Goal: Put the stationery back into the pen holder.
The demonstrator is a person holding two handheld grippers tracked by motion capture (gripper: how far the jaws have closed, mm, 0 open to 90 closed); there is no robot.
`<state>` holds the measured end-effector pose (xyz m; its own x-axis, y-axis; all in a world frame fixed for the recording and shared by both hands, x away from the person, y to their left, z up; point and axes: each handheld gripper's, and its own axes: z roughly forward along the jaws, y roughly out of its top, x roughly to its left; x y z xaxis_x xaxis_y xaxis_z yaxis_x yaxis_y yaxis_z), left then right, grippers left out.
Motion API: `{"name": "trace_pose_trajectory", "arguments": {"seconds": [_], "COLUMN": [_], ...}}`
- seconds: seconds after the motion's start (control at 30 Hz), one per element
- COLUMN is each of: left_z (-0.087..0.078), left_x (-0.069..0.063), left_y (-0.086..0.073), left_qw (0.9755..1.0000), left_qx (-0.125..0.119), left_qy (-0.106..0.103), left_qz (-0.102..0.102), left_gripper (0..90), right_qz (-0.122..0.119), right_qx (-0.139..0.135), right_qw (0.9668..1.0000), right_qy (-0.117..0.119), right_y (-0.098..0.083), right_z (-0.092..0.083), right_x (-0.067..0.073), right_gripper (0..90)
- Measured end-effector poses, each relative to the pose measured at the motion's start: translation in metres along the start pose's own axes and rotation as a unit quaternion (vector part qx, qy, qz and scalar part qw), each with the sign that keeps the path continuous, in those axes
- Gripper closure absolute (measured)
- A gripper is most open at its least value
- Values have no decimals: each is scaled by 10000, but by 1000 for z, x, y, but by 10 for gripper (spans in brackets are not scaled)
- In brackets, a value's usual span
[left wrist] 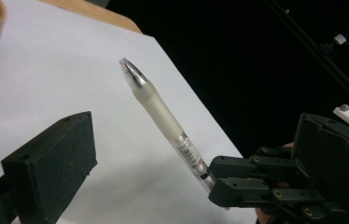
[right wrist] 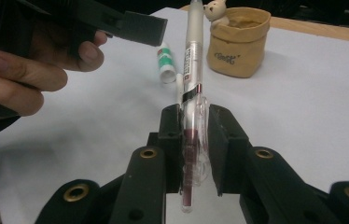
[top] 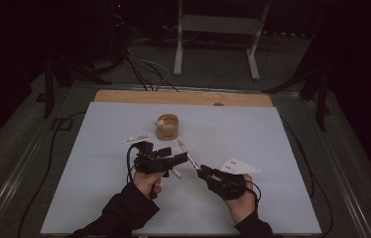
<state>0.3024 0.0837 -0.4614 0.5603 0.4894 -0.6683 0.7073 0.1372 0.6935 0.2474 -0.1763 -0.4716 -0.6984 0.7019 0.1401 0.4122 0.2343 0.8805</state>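
Pen (right wrist: pixel 192 70) first: my right gripper (right wrist: pixel 194 116) has it pinched tight between its two black jaws, near the clip end. The rest of the pen sticks out past the jaws and points toward the little tan cup (right wrist: pixel 240 42). In the high view I see the pen (top: pixel 185 150) slanting up off the white bench (top: pixel 273 144), on my side of the cup (top: pixel 167 127), with my right gripper (top: pixel 204 172) at its low end.

My left gripper (top: pixel 177 159) is just beside the pen, on the side away from my right hand (top: pixel 240 198). Its jaws are spread apart with nothing between them. In the left gripper view one black jaw stands near the frosted pen (left wrist: pixel 163 112) but does not touch it, and the pen tip hangs in the air over the white sheet. My left hand (right wrist: pixel 18 70) is curled around its handle.

A small white cap with green stripes (right wrist: pixel 165 63) lies flat on the bench between the pen and my left hand, on my side of the cup. A tiny bear figure (right wrist: pixel 215 11) sits on the cup's rim.

There is lots of bare bench to the right of the cup and behind it. The wooden edge (top: pixel 183 97) runs along the far side, well away from the cup. A white paper piece (top: pixel 137 139) lies just left of the cup.
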Motion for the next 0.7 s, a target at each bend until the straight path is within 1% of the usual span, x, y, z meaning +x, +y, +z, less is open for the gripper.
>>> {"name": "trace_pose_trajectory", "arguments": {"seconds": [0.03,0.1,0.17,0.2,0.23,0.27,0.33,0.37,0.43,0.5,0.6,0.7], "left_z": [1,4,7,9,10,11,13,14,15,16,18,19], "left_x": [-1,-2,-3,-3,-2,-2,0,1,3,4,6,8], "left_y": [0,0,-1,-2,-2,-3,-4,-5,-7,-8,-9,-11], "left_qw": [10000,10000,9999,9998,9998,9996,9993,9991,9985,9979,9968,9963], "left_qx": [7,36,67,63,71,93,73,76,39,14,1,-46], "left_qy": [-21,2,84,88,85,119,104,106,56,2,-134,-137], "left_qz": [5,-3,-83,-142,-183,-230,-346,-406,-539,-647,-784,-843], "left_gripper": [4,5,41,52,84,99,184,205,294,361,436,506], "right_qz": [-14,-14,-23,-23,-35,-41,-69,-77,-87,-84,-98,-109], "right_qx": [5,2,6,6,7,11,19,24,17,19,19,24], "right_qw": [10000,10000,10000,10000,10000,10000,10000,9999,9999,9999,9999,9999], "right_qy": [-24,-29,-44,-48,-55,-53,-68,-72,-91,-82,-67,-62], "right_y": [0,0,0,0,0,0,0,0,-1,0,0,0], "right_z": [0,0,0,0,0,1,1,1,1,1,1,1], "right_x": [0,0,0,0,0,0,1,1,1,1,2,3], "right_gripper": [758,758,758,758,758,758,758,758,758,758,758,758]}}
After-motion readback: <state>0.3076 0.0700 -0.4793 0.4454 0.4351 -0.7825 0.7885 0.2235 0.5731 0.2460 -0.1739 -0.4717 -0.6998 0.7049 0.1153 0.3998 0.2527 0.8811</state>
